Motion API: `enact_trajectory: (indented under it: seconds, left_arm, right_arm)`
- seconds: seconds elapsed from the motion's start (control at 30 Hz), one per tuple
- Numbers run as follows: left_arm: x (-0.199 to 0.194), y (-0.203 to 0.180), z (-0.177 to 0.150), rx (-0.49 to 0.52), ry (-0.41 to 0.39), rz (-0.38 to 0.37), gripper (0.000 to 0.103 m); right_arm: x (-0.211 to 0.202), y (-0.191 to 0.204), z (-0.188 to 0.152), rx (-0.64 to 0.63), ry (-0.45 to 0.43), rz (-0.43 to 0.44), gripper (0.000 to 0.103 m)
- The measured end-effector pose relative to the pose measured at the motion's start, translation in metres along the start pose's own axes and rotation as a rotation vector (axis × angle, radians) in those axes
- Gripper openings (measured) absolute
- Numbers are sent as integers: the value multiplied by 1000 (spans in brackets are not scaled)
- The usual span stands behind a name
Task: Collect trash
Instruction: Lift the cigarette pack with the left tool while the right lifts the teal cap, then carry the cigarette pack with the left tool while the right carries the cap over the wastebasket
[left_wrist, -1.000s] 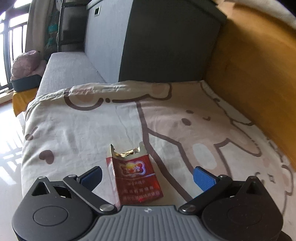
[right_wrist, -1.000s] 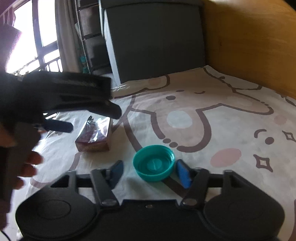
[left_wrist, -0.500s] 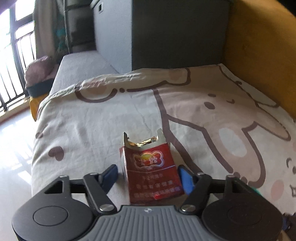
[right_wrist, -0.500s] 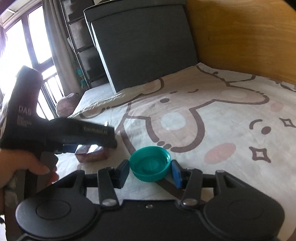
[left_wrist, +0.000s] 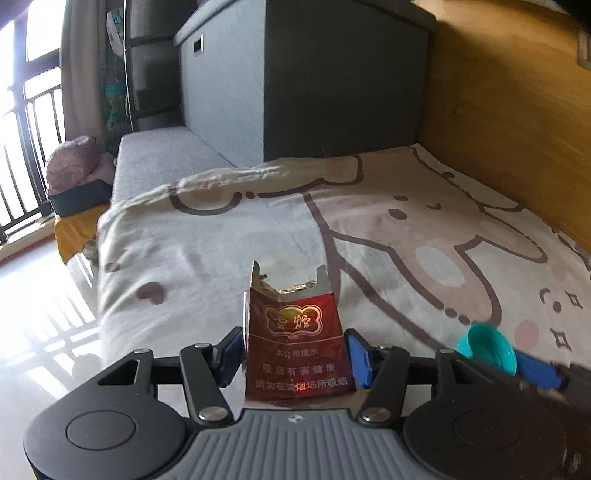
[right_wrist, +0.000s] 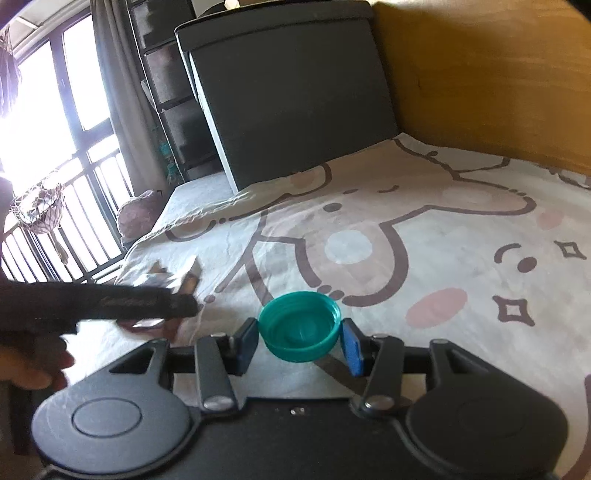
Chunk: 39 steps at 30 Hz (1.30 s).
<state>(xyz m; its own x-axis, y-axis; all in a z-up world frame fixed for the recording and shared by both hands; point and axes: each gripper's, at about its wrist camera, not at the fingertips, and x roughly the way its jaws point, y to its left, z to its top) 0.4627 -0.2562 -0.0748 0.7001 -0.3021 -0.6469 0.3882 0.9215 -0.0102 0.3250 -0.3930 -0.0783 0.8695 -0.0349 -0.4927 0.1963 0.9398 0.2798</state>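
Left gripper (left_wrist: 293, 354) has closed on the cigarette pack (left_wrist: 295, 339); right gripper (right_wrist: 299, 341) clamps the teal cap (right_wrist: 299, 325).

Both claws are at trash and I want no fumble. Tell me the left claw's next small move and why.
Probably lift it gently off the blanket. The left claw has just been closing with the red cigarette pack between its pads, which now seem to touch both sides. The right claw grips the teal cap.
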Motion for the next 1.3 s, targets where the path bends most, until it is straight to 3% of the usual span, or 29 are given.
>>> enact_trajectory:
  seconds: [0.57, 0.97, 1.3]
  left_arm:
    - [-94, 64, -47, -44, -102, 72, 58]
    - [-143, 97, -87, -75, -103, 94, 58]
    - [-191, 128, -111, -140, -109, 105, 58]
  right_arm:
    - [-29, 35, -11, -104, -7, 31, 49]
    - [-56, 65, -30, -152, 25, 19, 49]
    - [-86, 121, -44, -208, 49, 72, 49]
